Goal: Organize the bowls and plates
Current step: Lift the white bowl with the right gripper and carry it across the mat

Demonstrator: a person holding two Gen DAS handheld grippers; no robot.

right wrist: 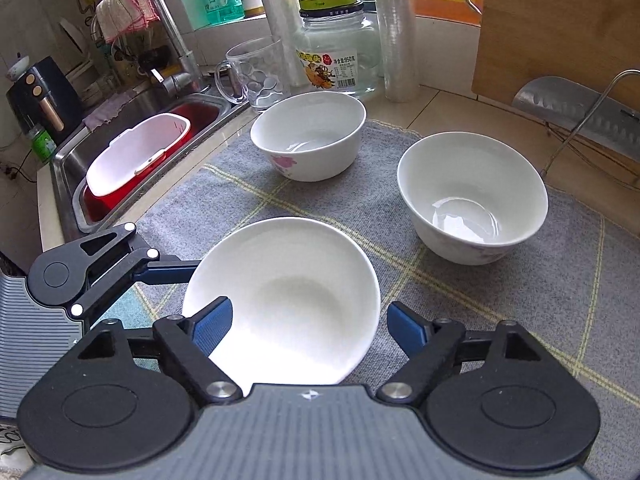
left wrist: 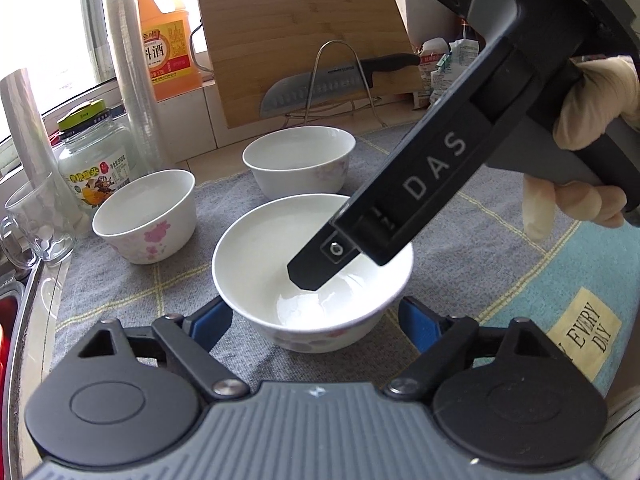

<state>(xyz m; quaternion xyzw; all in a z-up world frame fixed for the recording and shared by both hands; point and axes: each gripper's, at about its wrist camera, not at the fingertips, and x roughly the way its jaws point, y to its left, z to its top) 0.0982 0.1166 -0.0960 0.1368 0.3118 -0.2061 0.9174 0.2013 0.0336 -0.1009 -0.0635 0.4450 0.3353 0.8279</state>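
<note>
Left edge: a clear glass mug stands beside the grey checked cloth. On the cloth sit three round white ceramic bowls with pink flower print, each apart from the others. They are the far-left bowl, the far bowl and the near bowl.

Centre: the left gripper has its blue pads against the near bowl's outer wall, one on each side. We read this as a clasp at moderate width.

Right: the right gripper has one finger inside the same bowl and the other outside its right wall. A sliver of cloth shows between that pad and the bowl, so it grips nothing yet.

Progress: nothing is stacked, and we see no plates. We judge the task barely begun, with all three bowls left to nest.

View differences: only the right wrist shows the steel sink. Only the left wrist shows the whole bamboo cutting board and the gloved hand.
</note>
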